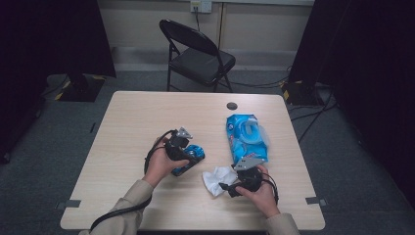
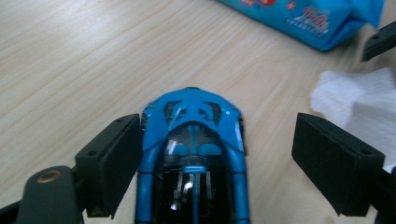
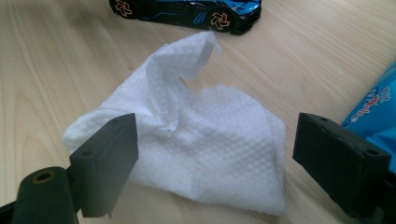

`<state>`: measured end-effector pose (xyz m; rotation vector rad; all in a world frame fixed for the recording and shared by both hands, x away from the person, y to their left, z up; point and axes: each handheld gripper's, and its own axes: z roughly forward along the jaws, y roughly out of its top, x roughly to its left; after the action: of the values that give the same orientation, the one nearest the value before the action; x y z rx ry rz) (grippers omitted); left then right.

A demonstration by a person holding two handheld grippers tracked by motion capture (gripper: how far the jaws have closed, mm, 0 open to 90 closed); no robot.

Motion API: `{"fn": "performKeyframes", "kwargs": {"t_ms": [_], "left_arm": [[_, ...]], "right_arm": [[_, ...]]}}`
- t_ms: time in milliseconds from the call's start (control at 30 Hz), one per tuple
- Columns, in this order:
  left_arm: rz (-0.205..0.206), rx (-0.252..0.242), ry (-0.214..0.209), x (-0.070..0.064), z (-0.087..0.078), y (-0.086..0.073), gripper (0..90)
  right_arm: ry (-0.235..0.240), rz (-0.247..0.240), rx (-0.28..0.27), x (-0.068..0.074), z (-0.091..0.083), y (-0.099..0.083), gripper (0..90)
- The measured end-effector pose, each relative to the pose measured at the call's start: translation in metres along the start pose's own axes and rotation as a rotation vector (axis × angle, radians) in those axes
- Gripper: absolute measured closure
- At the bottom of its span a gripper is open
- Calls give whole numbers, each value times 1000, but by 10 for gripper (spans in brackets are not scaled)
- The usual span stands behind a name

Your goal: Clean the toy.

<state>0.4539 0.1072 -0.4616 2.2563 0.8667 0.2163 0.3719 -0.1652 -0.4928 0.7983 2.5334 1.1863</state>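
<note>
A blue and black toy car [image 2: 194,154] lies on the table between the jaws of my left gripper [image 2: 217,163], which stands open around it; one pad is near the car's side, the other well apart. The car [image 1: 192,157] sits left of centre in the high view, under the left gripper [image 1: 185,152]. A crumpled white wet wipe [image 3: 201,140] lies just ahead of my right gripper [image 3: 217,163], whose jaws are open above its near edge. In the high view the wipe [image 1: 218,178] lies beside the right gripper [image 1: 230,187].
A blue pack of wet wipes [image 1: 246,138] with its flap lifted lies on the right half of the wooden table [image 1: 137,122]. A dark round cap [image 1: 232,105] sits in the tabletop at the back. A black folding chair [image 1: 198,54] stands behind the table.
</note>
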Motion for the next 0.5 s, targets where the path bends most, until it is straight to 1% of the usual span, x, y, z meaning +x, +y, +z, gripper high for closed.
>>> {"fn": "performKeyframes", "kwargs": {"t_ms": [67,100,133,200,233,300,400,500], "left_arm": [[-18,9,4,5,7,-1,162],[-19,18,6,7,10,-1,162],[-29,13,5,9,12,-1,162],[-55,19,9,13,17,0,162],[-60,23,3,14,19,0,162],[-56,26,-6,14,24,1,162],[-41,47,-8,11,29,2,167],[-33,50,9,12,32,3,170]], "right_arm": [[0,2,-2,-1,0,0,137],[2,4,-4,-1,1,0,137],[3,6,-5,-1,1,0,137],[5,7,-7,-1,2,0,137],[7,7,-3,-2,2,0,137],[8,8,-1,-2,3,-1,137],[11,9,-2,-3,4,-1,137],[11,10,0,-3,5,-1,137]]}}
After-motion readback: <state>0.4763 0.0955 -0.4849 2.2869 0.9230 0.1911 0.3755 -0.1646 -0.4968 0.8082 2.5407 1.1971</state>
